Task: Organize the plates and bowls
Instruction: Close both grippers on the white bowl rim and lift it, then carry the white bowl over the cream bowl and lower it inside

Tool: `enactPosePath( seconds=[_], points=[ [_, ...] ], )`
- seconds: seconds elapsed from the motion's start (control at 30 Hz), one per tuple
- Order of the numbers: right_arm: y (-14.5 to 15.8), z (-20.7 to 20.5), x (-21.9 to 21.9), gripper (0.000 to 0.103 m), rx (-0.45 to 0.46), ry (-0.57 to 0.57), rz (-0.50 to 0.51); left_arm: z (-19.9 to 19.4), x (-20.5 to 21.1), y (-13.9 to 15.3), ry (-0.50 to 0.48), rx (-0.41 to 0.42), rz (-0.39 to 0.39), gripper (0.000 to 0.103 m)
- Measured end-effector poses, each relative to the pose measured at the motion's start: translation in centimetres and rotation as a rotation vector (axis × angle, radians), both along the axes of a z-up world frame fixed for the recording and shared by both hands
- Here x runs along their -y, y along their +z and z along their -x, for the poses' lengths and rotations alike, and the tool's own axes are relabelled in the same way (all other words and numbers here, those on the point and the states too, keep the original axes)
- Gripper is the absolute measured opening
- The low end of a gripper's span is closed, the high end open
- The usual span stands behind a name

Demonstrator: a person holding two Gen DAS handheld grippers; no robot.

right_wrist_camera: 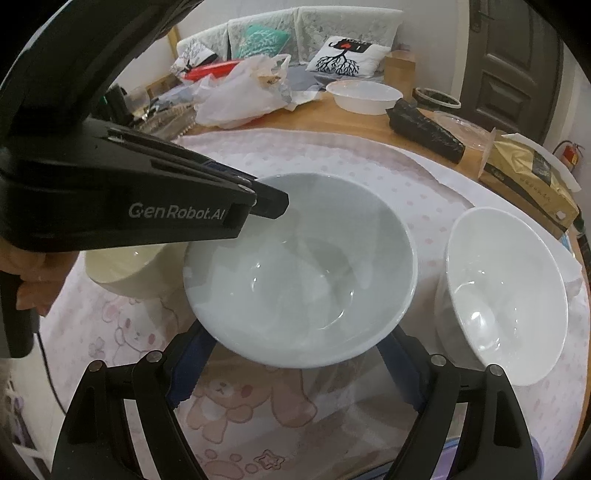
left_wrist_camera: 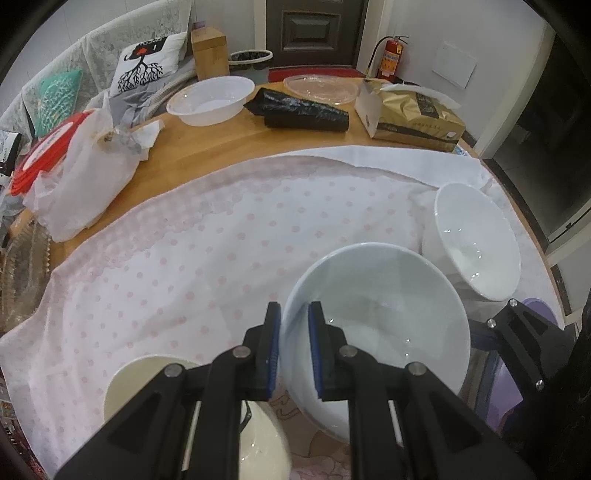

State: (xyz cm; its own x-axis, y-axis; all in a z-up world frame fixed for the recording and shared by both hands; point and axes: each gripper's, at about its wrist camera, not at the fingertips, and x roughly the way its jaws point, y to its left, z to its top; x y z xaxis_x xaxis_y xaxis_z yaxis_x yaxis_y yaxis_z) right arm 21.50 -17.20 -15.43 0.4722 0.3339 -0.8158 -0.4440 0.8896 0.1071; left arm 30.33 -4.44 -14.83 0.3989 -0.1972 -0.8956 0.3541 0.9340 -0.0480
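Left gripper (left_wrist_camera: 294,345), jaws narrowed onto the near rim of the pale grey-blue bowl (left_wrist_camera: 376,317), one blue pad inside the wall and one outside. Right gripper (right_wrist_camera: 295,373), jaws spread wide, its fingers flanking the underside of that bowl (right_wrist_camera: 301,269); actual contact cannot be told. White bowl (right_wrist_camera: 506,295), tilted, just to the right of the grey-blue one; cream bowl (left_wrist_camera: 147,384), to its left, partly hidden by the left gripper. All three sit over a white cloth with pink dots (left_wrist_camera: 229,236) spread on a round wooden table (left_wrist_camera: 229,142). Far side of the table: white plastic basin (left_wrist_camera: 210,96), black bag roll (left_wrist_camera: 301,112), clear plastic plate (left_wrist_camera: 321,88), gold tissue box (left_wrist_camera: 413,114), white plastic bag (left_wrist_camera: 81,173) with red lids beside it. Room: covered sofa with cushions (left_wrist_camera: 146,61), dark door (left_wrist_camera: 314,29), bin (left_wrist_camera: 251,61), fire extinguisher (left_wrist_camera: 392,53) against the wall.
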Motion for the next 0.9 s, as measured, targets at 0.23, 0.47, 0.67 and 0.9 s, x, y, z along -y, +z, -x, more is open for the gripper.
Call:
enactPosePath(
  seconds=[0.23,0.47,0.67,0.9],
  points=[
    [1.8,0.7,-0.1,0.082,0.045,0.0,0.005,0.9,-0.4,1.9,0.005,0.04,-0.002,0.012],
    [4.2,1.7,-0.6,0.081,0.102,-0.021,0.003,2.3,-1.8,3.8,0.028,0.071,0.002,0.012],
    [5.8,1.9,-1.6,0.081,0.127,-0.035,0.001,3.2,-3.5,4.2,0.045,0.071,0.015,0.012],
    [5.3,2.3,-2.4,0.081,0.125,-0.026,0.016,3.4,-3.5,2.7,0.046,0.051,0.002,0.012]
  ],
)
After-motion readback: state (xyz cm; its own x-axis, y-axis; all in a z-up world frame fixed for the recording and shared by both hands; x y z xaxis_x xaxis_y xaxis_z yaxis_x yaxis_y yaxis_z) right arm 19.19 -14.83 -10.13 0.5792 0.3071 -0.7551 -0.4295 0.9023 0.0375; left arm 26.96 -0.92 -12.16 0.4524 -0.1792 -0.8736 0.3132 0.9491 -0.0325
